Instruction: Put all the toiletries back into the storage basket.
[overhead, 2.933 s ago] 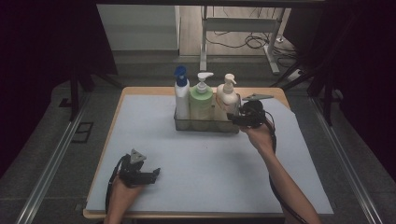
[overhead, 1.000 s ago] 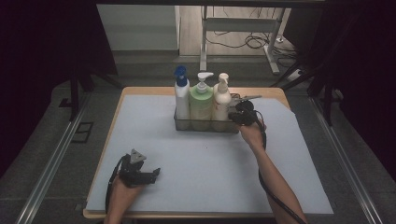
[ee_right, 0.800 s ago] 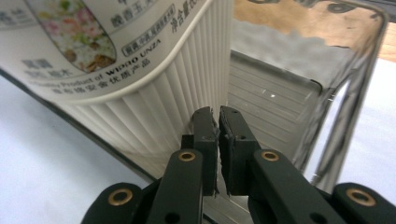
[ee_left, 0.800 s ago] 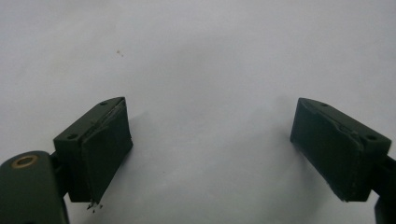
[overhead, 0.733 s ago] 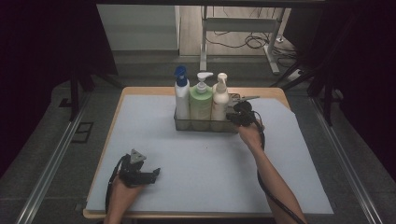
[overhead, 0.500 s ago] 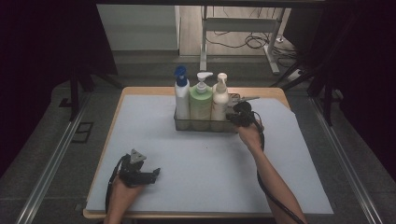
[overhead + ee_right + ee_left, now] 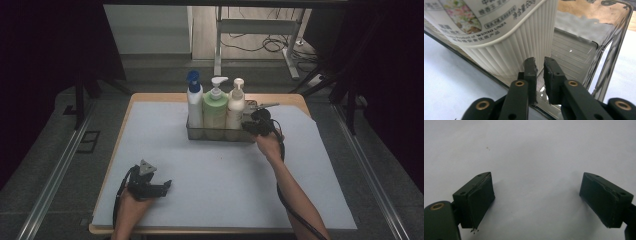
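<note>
A clear tray (image 7: pixel 220 135) at the back of the table holds three pump bottles. From left to right they are a white bottle with a blue top (image 7: pixel 194 107), a green bottle (image 7: pixel 215 110) and a cream bottle (image 7: pixel 235 107). My right gripper (image 7: pixel 251 126) is at the tray's right end. In the right gripper view its jaws (image 7: pixel 540 66) are nearly together on the tray wall (image 7: pixel 609 57), beside the ribbed cream bottle (image 7: pixel 506 45). My left gripper (image 7: pixel 166 185) rests near the front left of the mat, open, with bare mat between its jaws (image 7: pixel 536 200).
A pale blue mat (image 7: pixel 210 180) covers most of the wooden table (image 7: pixel 155 97). Metal rails (image 7: pixel 55 170) run along both sides of the table. Dark surroundings and a desk frame with cables (image 7: pixel 260 30) lie beyond the far edge.
About three seconds ago the right gripper held the cream bottle tilted beside the tray. It now stands upright in the tray, and nothing has moved over the last second. The left gripper stayed put.
</note>
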Demonstrator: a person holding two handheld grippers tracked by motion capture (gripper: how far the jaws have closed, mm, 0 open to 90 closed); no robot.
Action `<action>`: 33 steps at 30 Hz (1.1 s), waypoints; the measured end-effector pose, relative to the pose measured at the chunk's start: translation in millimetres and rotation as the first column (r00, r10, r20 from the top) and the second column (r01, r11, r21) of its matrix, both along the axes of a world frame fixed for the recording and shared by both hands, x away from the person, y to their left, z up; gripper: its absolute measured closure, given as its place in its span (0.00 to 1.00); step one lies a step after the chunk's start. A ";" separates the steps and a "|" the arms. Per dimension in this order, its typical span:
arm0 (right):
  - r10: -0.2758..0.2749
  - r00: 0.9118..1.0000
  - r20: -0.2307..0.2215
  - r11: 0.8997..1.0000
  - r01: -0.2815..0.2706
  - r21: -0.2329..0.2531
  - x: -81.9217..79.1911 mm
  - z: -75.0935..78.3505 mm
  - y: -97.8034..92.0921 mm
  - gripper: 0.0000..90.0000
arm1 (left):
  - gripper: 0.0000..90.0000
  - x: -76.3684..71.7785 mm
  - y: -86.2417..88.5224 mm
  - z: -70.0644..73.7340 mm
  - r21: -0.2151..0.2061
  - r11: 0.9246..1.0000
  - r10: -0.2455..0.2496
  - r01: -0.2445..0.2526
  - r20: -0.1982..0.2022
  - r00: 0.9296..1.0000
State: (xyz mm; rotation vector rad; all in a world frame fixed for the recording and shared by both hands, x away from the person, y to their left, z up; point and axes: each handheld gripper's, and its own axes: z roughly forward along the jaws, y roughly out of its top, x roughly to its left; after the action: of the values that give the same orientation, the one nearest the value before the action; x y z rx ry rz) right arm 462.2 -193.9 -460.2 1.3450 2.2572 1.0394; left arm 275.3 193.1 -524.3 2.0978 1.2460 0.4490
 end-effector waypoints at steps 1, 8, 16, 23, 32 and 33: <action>0.000 1.000 0.005 1.000 0.000 -0.007 -0.3 0.6 -0.3 0.85 | 0.13 0.0 0.1 0.0 0.000 1.000 0.000 0.000 0.000 1.000; -0.010 1.000 0.022 0.999 0.010 -0.037 -3.3 5.4 -2.8 0.73 | 0.13 0.0 0.0 0.0 0.000 1.000 0.000 0.000 0.000 1.000; -0.011 0.999 0.031 0.999 0.012 -0.035 -9.5 14.5 -13.4 0.56 | 0.13 -0.1 -0.1 -0.1 0.000 1.000 0.001 -0.001 0.001 1.000; -0.004 0.999 0.044 1.000 0.005 -0.031 -19.1 23.8 -22.8 0.44 | 0.13 -0.1 0.0 -0.1 0.000 1.000 0.001 -0.001 0.001 1.000; 0.046 0.997 0.062 0.999 -0.045 -0.026 -34.5 31.3 -29.1 0.34 | 0.13 -0.1 -0.1 -0.1 0.000 1.000 0.001 -0.001 0.002 1.000; 0.050 0.997 0.065 0.998 -0.048 -0.030 -36.3 32.1 -29.5 0.33 | 0.13 -0.1 0.0 -0.1 0.000 1.000 0.001 -0.001 0.001 1.000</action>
State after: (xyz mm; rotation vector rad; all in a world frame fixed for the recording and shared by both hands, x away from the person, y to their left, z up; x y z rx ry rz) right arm 426.0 -223.4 -428.1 1.2325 2.2582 1.0482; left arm 275.2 193.1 -524.4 2.0968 1.2458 0.4506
